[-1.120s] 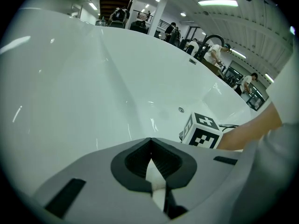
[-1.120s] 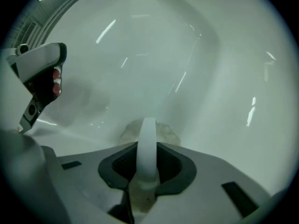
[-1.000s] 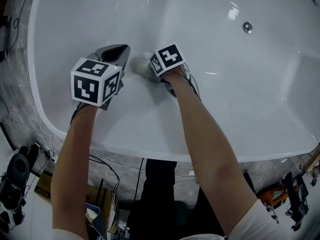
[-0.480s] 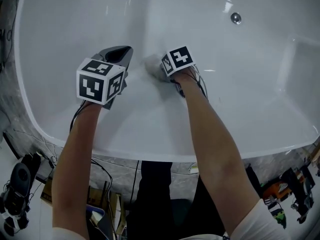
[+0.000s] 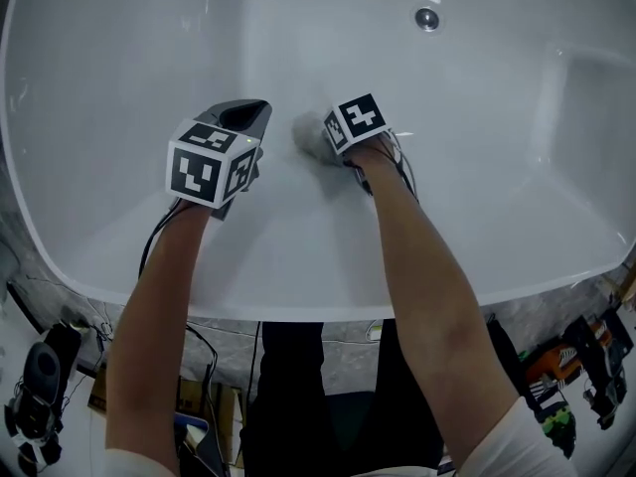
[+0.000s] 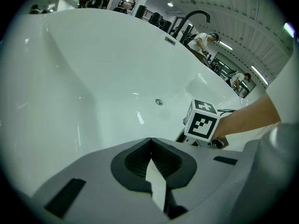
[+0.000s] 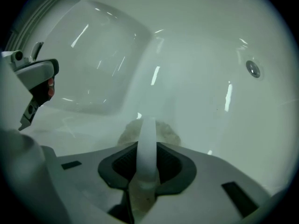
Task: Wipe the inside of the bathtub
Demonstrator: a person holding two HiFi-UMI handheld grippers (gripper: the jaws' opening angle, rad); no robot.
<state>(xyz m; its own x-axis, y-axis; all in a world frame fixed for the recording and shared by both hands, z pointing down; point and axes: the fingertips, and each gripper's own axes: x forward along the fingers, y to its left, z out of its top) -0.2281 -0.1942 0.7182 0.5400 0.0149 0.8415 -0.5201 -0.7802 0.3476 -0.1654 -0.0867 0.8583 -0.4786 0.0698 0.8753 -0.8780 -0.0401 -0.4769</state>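
The white bathtub (image 5: 298,301) fills the head view. My right gripper (image 5: 325,143) is low on the tub's floor, shut on the white handle (image 7: 147,143) of a grey-beige scrubbing pad (image 5: 308,134). The pad (image 7: 163,130) is pressed against the tub surface just ahead of the jaws. My left gripper (image 5: 246,115) hovers beside it to the left, with jaws shut and nothing between them (image 6: 150,160). The right gripper's marker cube (image 6: 202,120) shows in the left gripper view.
A round chrome fitting (image 5: 427,18) sits in the far tub wall, also the fitting (image 7: 252,69) at the right. A dark faucet (image 6: 194,15) rises past the far rim. Cables, tools and shoes (image 5: 40,376) lie on the floor by the near rim.
Both grippers have shifted right and nearer relative to the chrome fitting, the right one dragging the pad along the tub floor. The head view has swung with them.
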